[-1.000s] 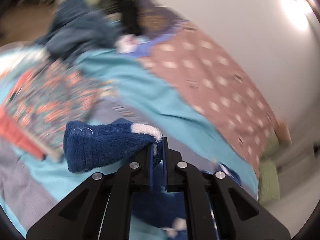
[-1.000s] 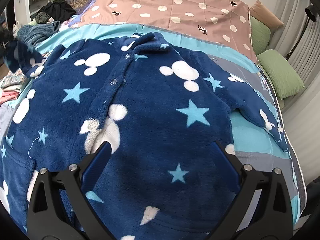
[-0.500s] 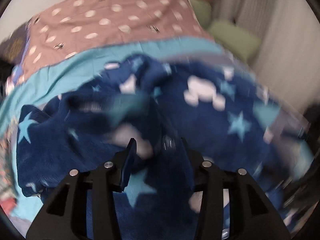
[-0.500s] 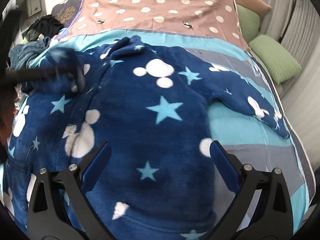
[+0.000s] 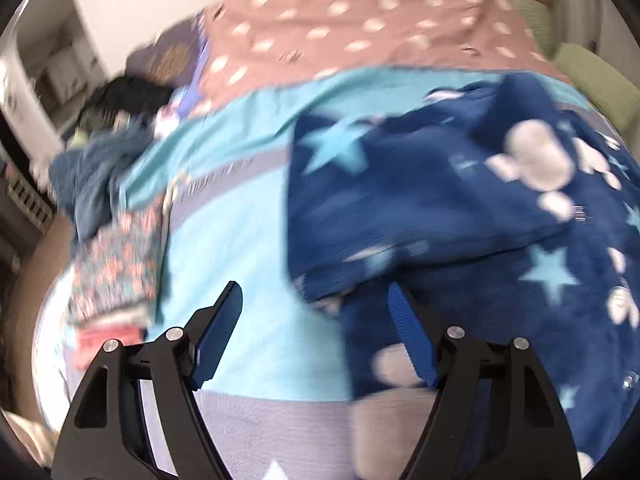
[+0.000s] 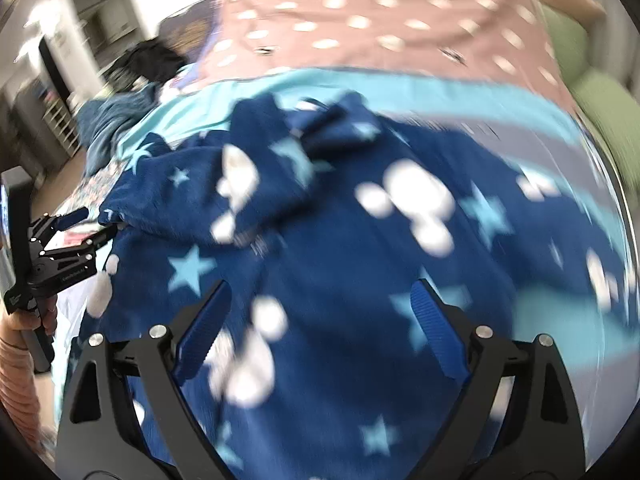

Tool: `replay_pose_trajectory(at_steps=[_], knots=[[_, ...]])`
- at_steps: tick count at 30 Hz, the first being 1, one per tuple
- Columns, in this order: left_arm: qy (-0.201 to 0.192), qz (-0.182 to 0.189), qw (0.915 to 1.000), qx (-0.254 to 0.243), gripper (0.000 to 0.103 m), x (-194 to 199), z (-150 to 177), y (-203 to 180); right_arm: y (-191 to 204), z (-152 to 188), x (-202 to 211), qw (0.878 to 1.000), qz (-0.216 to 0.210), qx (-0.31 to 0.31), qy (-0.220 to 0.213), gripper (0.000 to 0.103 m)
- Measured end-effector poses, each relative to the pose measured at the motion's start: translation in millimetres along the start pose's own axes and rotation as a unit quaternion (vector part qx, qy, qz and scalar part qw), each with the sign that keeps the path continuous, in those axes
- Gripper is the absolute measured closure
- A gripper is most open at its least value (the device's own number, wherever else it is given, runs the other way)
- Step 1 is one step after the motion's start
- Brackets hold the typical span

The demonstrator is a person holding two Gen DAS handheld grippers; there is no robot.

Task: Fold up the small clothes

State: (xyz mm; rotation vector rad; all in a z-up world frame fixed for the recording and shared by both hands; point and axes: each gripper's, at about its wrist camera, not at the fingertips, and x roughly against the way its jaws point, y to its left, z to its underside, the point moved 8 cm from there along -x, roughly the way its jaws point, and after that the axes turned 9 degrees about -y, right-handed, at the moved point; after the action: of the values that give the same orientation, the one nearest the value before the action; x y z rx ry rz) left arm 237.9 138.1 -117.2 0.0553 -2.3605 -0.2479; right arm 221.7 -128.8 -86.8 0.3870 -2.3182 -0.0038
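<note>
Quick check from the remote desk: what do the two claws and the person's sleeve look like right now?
Both claws are black angular frames with silver bolts and ribbed blue pads: the left claw, the right claw. In the right wrist view the left claw carries small white lettering on a black handle, and a pink ribbed sleeve shows beneath it.

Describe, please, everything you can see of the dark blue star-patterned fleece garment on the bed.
The fleece garment looks like plush navy cloth printed with light blue stars and white blobs. It lies spread, collar end away from the camera, on the striped turquoise and grey bedspread. Its left sleeve is folded across the chest; the right sleeve lies stretched out. Neither the left tongs nor the right tongs grip it.
</note>
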Motion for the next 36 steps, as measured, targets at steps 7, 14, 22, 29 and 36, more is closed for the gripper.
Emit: replay_pose_trajectory(at_steps=[7, 14, 22, 29, 36], knots=[[0.024, 0.033, 0.9956, 0.085, 0.027, -33, -3, 14, -6, -38, -86, 0.997, -0.029, -0.045, 0.048, 0.010], [0.021, 0.012, 0.9965, 0.080, 0.026, -38, -1, 13, 2, -55, -67, 0.995, -0.044, -0.087, 0.021, 0.084], [0.008, -0.002, 0.9985, 0.054, 0.026, -30, -2, 2, -54, -73, 15, 0.995, -0.002, -0.086, -0.053, 0.081], [0.017, 0.013, 0.9976, 0.066, 0.026, -21, 3, 4, -106, 9, -38, 0.986, 0.054, -0.146, 0.058, 0.081], [-0.021, 0.094, 0.9883, 0.118, 0.039, 22, -14, 7, -96, -5, -23, 0.991, 0.035, -0.127, 0.016, 0.067]])
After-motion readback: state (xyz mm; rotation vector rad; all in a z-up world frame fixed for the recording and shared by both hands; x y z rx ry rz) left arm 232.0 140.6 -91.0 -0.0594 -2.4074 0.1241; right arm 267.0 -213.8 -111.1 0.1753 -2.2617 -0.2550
